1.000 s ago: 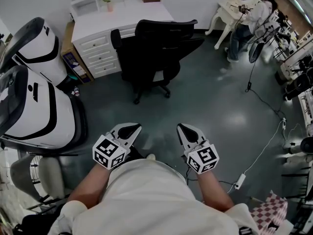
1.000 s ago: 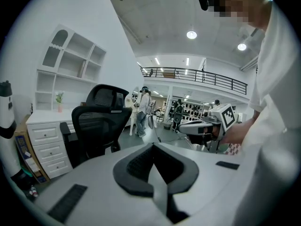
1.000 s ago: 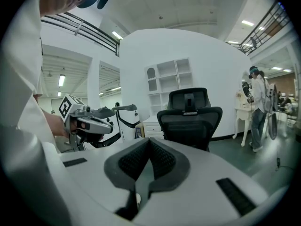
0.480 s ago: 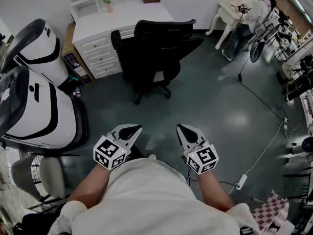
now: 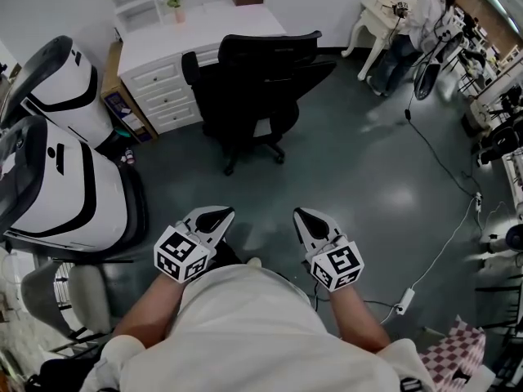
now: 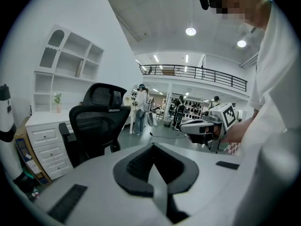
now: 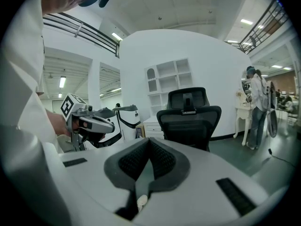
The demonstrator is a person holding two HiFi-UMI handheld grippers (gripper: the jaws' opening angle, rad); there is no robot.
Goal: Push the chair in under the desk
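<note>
Our black office chair (image 5: 253, 104) sits just in front of the white surface (image 5: 204, 24), backrest (image 5: 270, 51) toward us, well apart from both tools. Left tool (image 5: 216, 216) and right tool (image 5: 307, 219) are both pinched together, nothing in them. We reckon it rolls easy on its casters (image 5: 230, 170) but will swivel if shoved off-centre. So we'd push the backrest's stiff top rim, not the mesh (image 7: 188, 124).

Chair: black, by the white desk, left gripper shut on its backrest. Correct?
No. The left gripper is shut but empty, well short of the chair; the head view shows floor between them. Black chair by the white desk is right.
</note>
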